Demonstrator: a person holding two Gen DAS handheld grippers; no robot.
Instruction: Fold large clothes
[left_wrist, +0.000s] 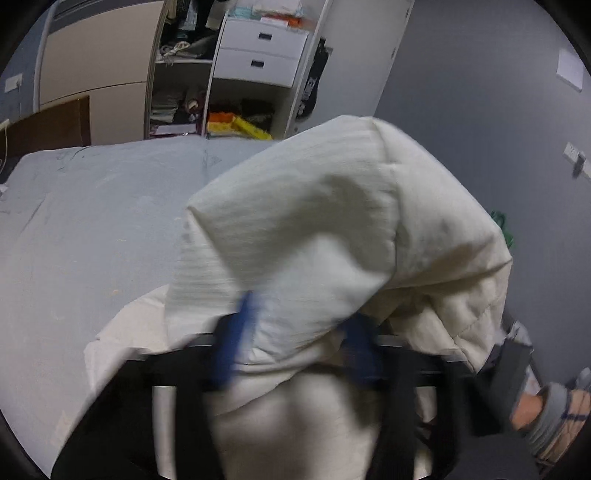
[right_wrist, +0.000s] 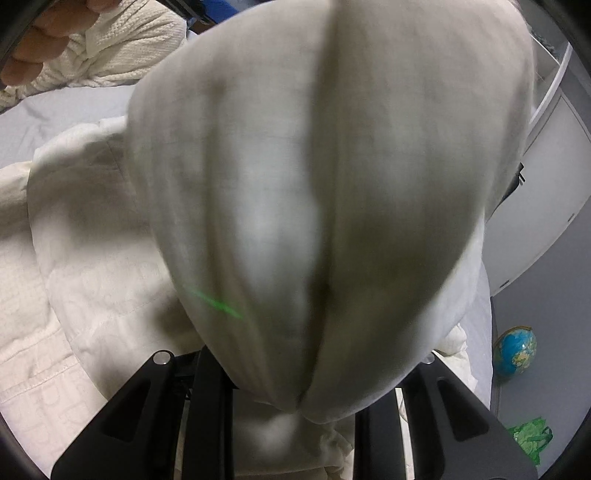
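Barely begun: both left tool (left_wrist: 295, 339) and right tool (right_wrist: 295, 398) clenched on the cream quilted coat (left_wrist: 332, 221), lifted above the bed (left_wrist: 92, 221), no fold laid.

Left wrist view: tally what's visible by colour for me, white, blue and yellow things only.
White: 2, quilted garment and drawer unit
Blue: 2, gripper finger pads
Yellow: 1, item on bottom shelf
Total: 5

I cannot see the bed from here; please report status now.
Left gripper, right gripper: both shut on cream quilted garment. Garment lifted over grey bed sheet, blocking both cameras. No obstacle seen.
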